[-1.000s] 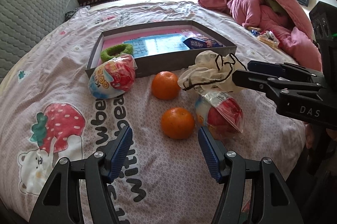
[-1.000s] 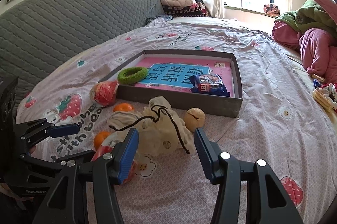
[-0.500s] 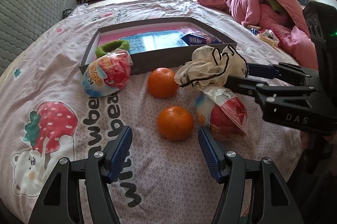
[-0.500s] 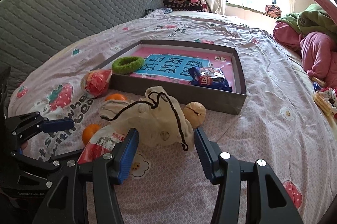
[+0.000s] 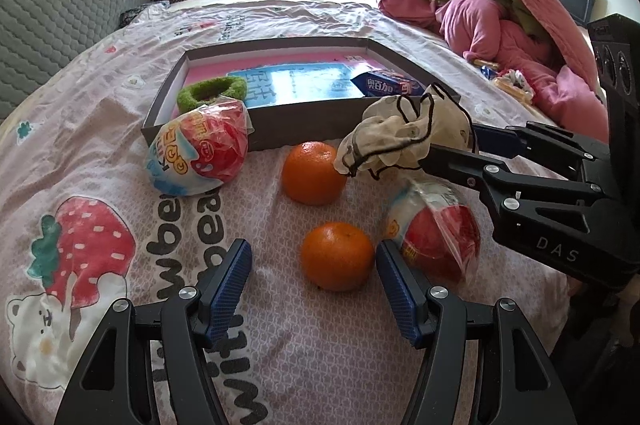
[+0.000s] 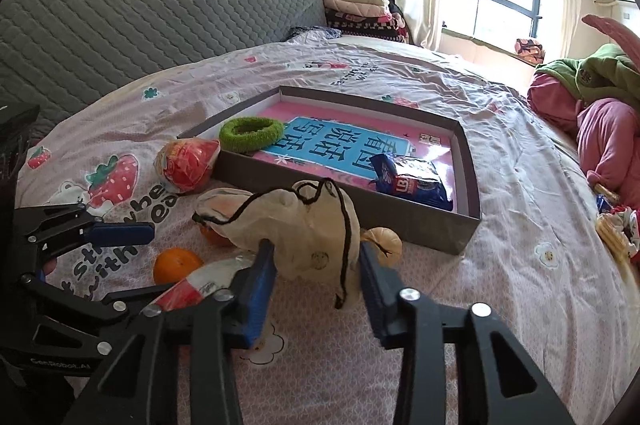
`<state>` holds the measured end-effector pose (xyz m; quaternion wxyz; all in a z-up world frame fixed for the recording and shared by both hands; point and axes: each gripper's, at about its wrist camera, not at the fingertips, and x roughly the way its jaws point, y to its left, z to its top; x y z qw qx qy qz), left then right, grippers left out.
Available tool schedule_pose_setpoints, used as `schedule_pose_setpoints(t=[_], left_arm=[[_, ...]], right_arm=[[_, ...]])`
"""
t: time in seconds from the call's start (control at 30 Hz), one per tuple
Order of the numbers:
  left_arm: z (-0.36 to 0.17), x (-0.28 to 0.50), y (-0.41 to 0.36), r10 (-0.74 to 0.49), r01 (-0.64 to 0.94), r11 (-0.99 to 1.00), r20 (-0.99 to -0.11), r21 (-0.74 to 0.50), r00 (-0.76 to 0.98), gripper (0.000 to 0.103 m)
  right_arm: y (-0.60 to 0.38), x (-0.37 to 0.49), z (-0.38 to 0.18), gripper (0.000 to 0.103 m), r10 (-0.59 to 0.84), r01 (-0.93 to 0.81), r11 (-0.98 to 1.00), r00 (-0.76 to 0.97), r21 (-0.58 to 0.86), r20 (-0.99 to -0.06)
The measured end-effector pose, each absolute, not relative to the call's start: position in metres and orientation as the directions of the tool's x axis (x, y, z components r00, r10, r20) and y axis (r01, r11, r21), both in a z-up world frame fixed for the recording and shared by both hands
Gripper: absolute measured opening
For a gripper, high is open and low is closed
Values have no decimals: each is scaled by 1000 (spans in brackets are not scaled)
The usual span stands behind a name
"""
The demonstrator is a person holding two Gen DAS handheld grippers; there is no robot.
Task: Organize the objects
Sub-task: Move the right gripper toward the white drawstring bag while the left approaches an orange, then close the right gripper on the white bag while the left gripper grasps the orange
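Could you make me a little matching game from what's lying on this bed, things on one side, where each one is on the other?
Things:
1. green ring
2. blue snack packet
3. cloth drawstring bag
4. nearest orange

Places:
A. between the right gripper's fingers
B. on the bedsheet, just ahead of the open left gripper
C. inside the box, at the corner nearest the grey headboard
D. inside the box, by its wall nearest the grippers

Pairs: 1-C, 2-D, 3-A, 4-B
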<state>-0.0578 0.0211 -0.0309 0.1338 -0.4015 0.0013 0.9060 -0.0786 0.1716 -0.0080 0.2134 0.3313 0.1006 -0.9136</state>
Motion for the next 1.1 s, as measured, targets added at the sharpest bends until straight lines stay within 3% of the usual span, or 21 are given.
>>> schedule_pose_setpoints(t=[0.2,0.37,0.43,0.6,1.1], left_arm=[[-35,-63,21,257,-240,-962,-731,-131,-632,66],[-35,-63,26,281,-257,-955,-721,-147,-634,52],[-36,-63,30,288,-271,-952,-720,-144,-632,40],[-36,-60,38,276,-294,-951,-710,-101,-648,39],[-26,-57,17,307,-253,-951,-666,-180,-680,38]], right_arm=[[170,-79,-7,19,-353,485,-874,-675,-30,-647],[167,-78,-6,10,-353,493,-869,-681,-46,-641],[167,-79,-6,9,-363,495,-868,-680,-34,-637],[166,-79,-5,8,-386,510,-860,-675,-20,-629],[184,-82,1,8,-440,485,-869,-673,94,-595]])
